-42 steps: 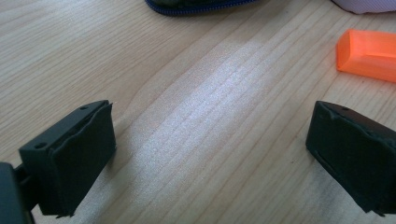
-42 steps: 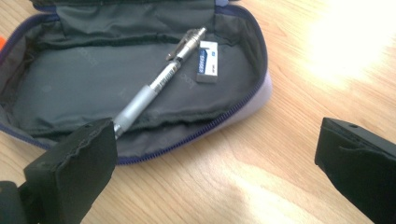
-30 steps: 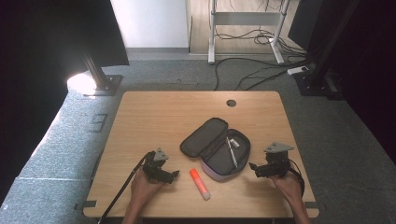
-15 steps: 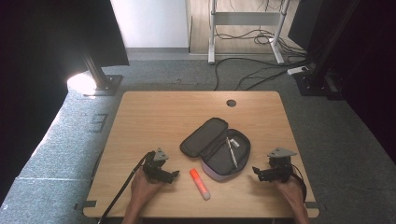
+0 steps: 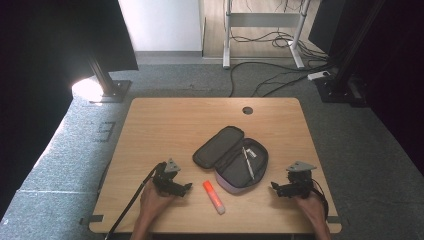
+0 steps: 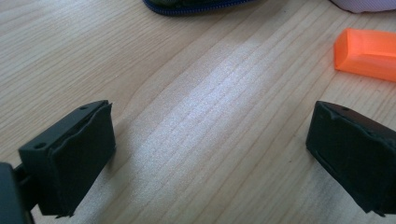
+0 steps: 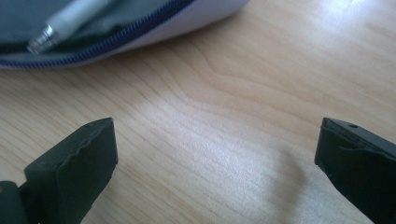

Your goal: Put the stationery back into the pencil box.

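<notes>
Two grippers low on the table (image 5: 165, 120) — left gripper (image 5: 186, 187) and right gripper (image 5: 274, 188) wide open, empty, flanking an orange-capped marker (image 5: 213, 196) and open pencil case (image 5: 231, 157).

Looks like lab/studio: wood desk (image 5: 165, 125), light stand (image 5: 102, 80), floor cables (image 5: 270, 80), grey carpet (image 5: 60, 165).

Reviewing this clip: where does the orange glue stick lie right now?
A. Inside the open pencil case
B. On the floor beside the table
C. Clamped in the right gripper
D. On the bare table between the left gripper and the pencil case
D. The orange glue stick lies flat on the table, just right of the open left gripper and in front of the open pencil case.
</notes>
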`<state>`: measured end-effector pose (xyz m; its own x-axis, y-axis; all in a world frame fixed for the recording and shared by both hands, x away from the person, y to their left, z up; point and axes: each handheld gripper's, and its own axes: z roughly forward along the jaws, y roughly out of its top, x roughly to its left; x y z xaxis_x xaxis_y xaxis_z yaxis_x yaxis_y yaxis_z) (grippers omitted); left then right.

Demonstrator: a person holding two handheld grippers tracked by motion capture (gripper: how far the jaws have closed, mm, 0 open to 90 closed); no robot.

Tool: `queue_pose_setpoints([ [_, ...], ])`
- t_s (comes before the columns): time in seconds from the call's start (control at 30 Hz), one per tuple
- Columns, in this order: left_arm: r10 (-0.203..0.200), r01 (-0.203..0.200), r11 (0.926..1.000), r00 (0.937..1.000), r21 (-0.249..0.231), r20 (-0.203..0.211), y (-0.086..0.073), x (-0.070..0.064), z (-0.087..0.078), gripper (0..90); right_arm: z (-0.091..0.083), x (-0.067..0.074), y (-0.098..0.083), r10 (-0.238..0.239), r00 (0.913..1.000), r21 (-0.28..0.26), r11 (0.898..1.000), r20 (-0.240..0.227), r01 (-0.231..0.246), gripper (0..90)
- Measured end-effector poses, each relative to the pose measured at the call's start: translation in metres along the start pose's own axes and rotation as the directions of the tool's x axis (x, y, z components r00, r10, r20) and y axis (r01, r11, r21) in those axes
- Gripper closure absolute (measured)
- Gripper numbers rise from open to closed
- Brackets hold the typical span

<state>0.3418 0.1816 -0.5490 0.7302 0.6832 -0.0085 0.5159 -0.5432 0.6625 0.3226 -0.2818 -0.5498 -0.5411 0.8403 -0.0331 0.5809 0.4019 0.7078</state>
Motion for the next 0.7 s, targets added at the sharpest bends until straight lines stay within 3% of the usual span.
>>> queue_pose_setpoints([
  [0.07, 0.001, -0.001, 1.0000, 1.0000, 0.001, 0.000, 0.000, 0.000, 0.000, 0.9, 0.003, 0.000, -0.002, -0.001, 1.0000, 0.016, 1.000, -0.004, 0.001, 0.0],
  [0.13, 0.002, -0.002, 1.0000, 1.0000, 0.001, 0.000, 0.000, 0.000, 0.000, 0.9, 0.004, -0.001, -0.005, 0.028, 0.9989, 0.003, 1.000, -0.037, -0.028, 0.0],
  [0.53, 0.014, -0.014, 0.9999, 0.9999, 0.009, -0.003, 0.001, -0.004, -0.004, 3.4, 0.004, -0.002, -0.007, 0.029, 0.9990, -0.010, 1.000, -0.035, -0.029, 0.0],
  [0.7, 0.017, -0.016, 0.9995, 0.9993, -0.026, 0.034, 0.007, -0.009, -0.013, 3.9, 0.004, -0.002, -0.007, 0.029, 0.9990, -0.010, 1.000, -0.035, -0.029, 0.0],
])
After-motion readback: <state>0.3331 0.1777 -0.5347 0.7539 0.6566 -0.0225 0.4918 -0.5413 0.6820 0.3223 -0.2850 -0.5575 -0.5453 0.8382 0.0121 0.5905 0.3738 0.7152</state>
